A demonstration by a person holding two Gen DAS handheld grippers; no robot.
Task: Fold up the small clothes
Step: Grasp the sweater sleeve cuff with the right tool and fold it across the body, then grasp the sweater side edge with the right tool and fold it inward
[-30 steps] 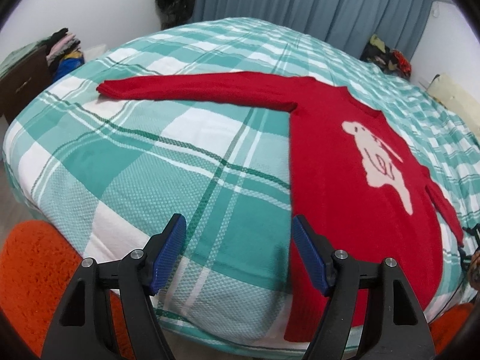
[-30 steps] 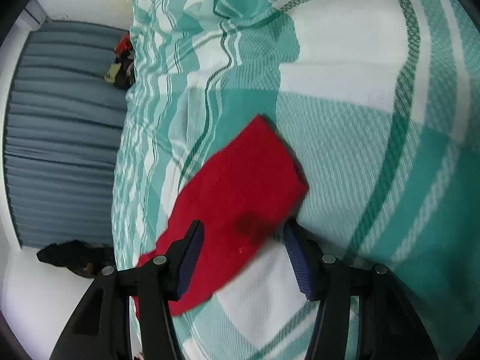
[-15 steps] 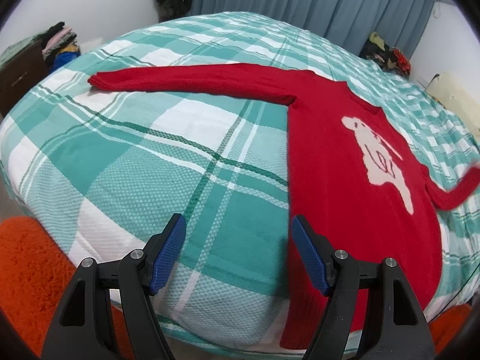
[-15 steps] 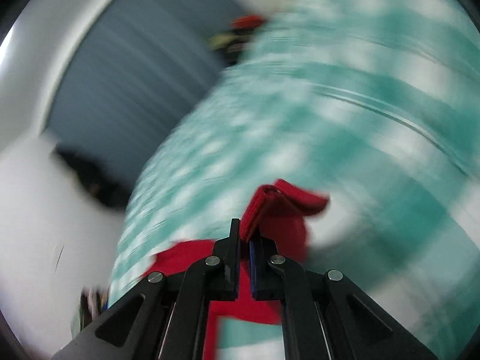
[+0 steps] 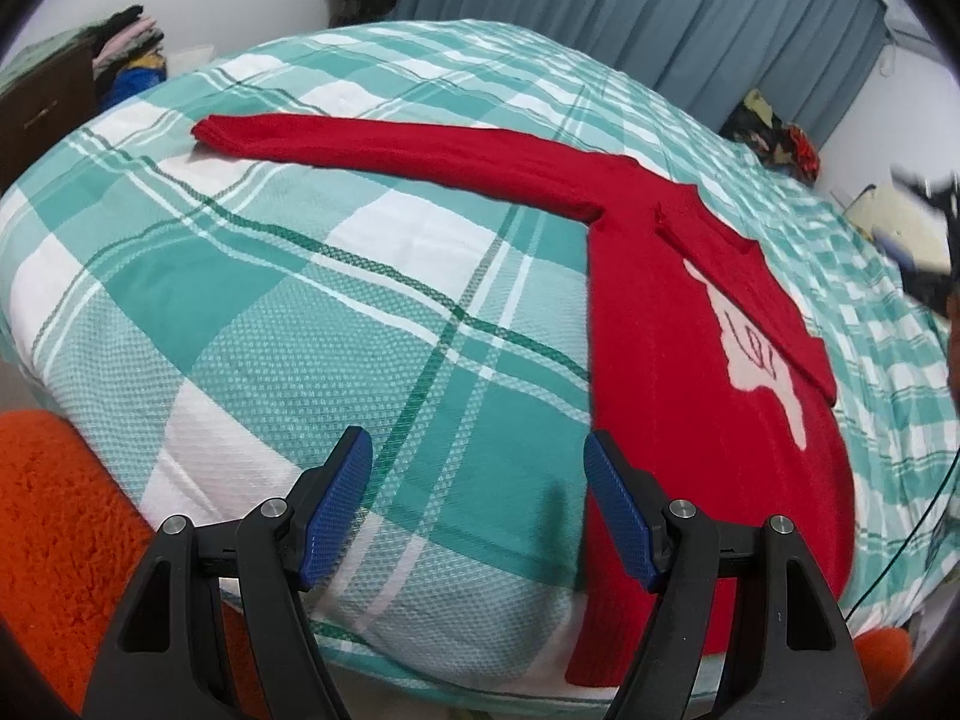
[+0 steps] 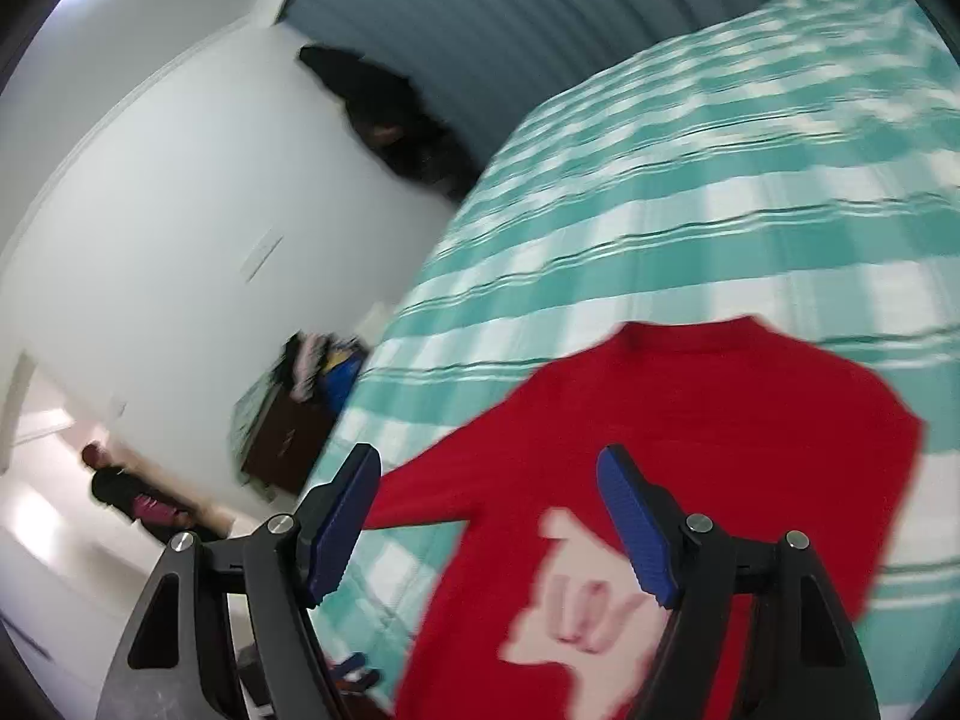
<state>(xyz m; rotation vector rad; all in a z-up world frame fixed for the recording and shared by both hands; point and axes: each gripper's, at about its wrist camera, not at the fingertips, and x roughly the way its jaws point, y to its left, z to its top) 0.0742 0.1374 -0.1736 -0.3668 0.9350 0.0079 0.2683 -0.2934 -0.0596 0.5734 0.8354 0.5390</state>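
Observation:
A red sweater [image 5: 660, 372] with a pale animal motif lies flat on the green plaid bedspread [image 5: 288, 300]. Its left sleeve [image 5: 390, 150] stretches out straight toward the far left. The other sleeve [image 5: 750, 282] lies folded across the chest, over part of the motif. My left gripper [image 5: 477, 444] hovers open over bare bedspread beside the sweater's hem edge. In the blurred right wrist view, my right gripper [image 6: 489, 459] is above the sweater [image 6: 690, 420], its jaws opening and nothing between them.
An orange shaggy rug [image 5: 54, 516] lies by the bed's near left corner. A dark cabinet [image 5: 42, 108] with piled clothes [image 5: 129, 48] stands at far left. Grey-blue curtains [image 5: 660, 12] hang behind the bed. A person [image 6: 120, 492] stands in a doorway.
My right gripper shut on the right sleeve's cuff, swung it up and across onto the chest, then let go with its jaws wide. The left gripper barely moved.

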